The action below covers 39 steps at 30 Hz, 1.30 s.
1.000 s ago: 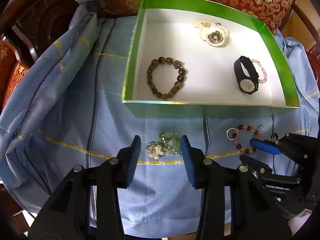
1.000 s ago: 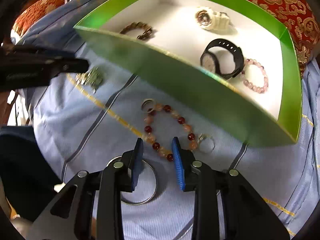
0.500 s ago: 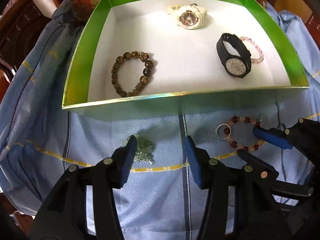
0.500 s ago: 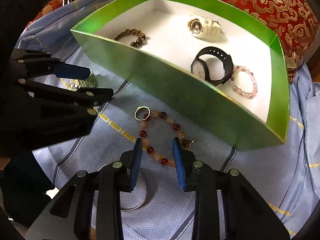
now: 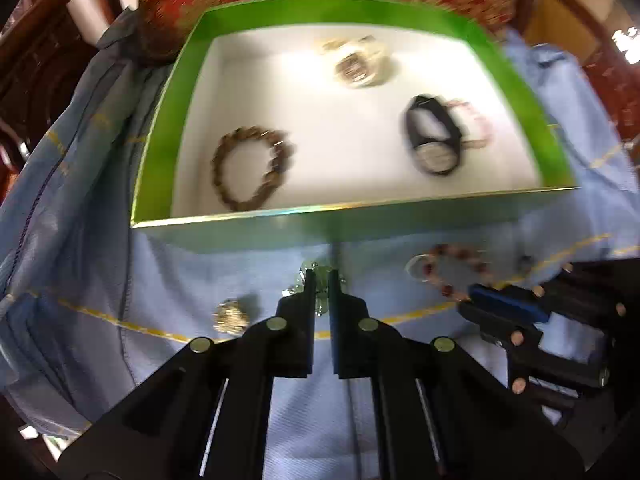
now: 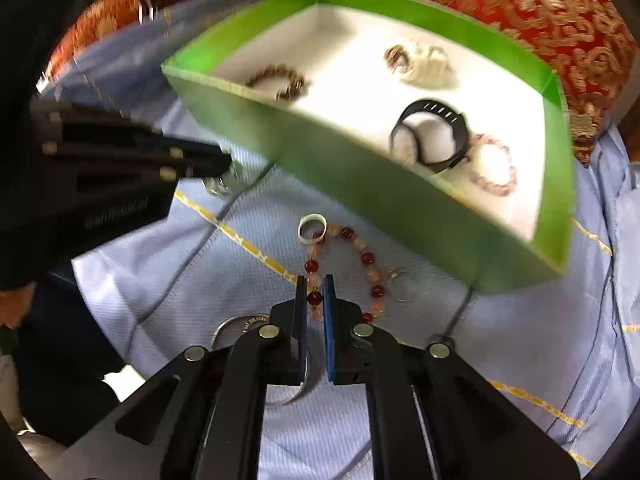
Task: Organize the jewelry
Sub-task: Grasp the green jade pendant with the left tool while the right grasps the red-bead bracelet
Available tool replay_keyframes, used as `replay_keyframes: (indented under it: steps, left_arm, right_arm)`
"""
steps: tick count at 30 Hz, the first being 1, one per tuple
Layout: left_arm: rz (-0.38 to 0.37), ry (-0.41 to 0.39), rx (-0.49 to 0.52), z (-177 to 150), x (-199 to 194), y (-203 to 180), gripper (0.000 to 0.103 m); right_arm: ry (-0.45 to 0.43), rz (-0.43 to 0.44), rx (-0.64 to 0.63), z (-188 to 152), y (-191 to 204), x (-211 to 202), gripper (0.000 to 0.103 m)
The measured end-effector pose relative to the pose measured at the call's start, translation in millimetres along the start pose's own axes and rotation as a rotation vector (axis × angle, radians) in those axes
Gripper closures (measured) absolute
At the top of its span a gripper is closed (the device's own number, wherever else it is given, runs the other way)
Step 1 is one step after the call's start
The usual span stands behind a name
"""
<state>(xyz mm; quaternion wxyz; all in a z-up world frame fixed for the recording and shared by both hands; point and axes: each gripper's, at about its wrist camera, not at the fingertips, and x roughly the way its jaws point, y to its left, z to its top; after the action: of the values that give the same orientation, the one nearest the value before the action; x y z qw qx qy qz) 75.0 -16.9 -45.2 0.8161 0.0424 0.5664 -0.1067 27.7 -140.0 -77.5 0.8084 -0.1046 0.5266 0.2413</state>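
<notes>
Left fingers (image 5: 321,276) clenched on green bead piece (image 5: 320,296) | right fingers (image 6: 315,285) clenched on red-bead bracelet (image 6: 368,258)

A light blue cloth (image 5: 100,240) with thin yellow and dark stripes covers the seat. Behind it leans a red cushion (image 6: 540,20) patterned in gold. Dark carved wooden furniture (image 5: 48,60) curves around the left side, under bright light.
</notes>
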Motion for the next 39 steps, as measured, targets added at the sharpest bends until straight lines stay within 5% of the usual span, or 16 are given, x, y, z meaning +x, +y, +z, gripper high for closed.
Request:
replay_keyframes:
  steps: [7,16,26,30,39]
  left_arm:
    - [-0.059,-0.006,-0.013,-0.8,-14.3,1.1,0.096]
    - [-0.115,-0.019,-0.014,-3.2,-21.1,1.4,0.096]
    - [-0.061,0.012,0.008,-5.3,-12.2,-5.6,0.096]
    - [-0.042,0.016,0.004,-4.3,-9.3,-5.1,0.082]
    - [0.014,0.056,0.027,-4.2,12.4,-13.4,0.061]
  right_arm:
    - [-0.089,0.035,0.086,-9.5,-30.0,-44.9,0.095]
    - [-0.098,0.052,0.136,-11.3,-53.6,-43.7,0.095]
    - [-0.070,-0.007,0.115,-9.3,-48.4,-28.1,0.095]
    - [-0.076,-0.016,0.127,-8.0,-51.5,-28.1,0.095]
    - [-0.038,-0.075,0.184,-10.0,-66.0,-15.4,0.059]
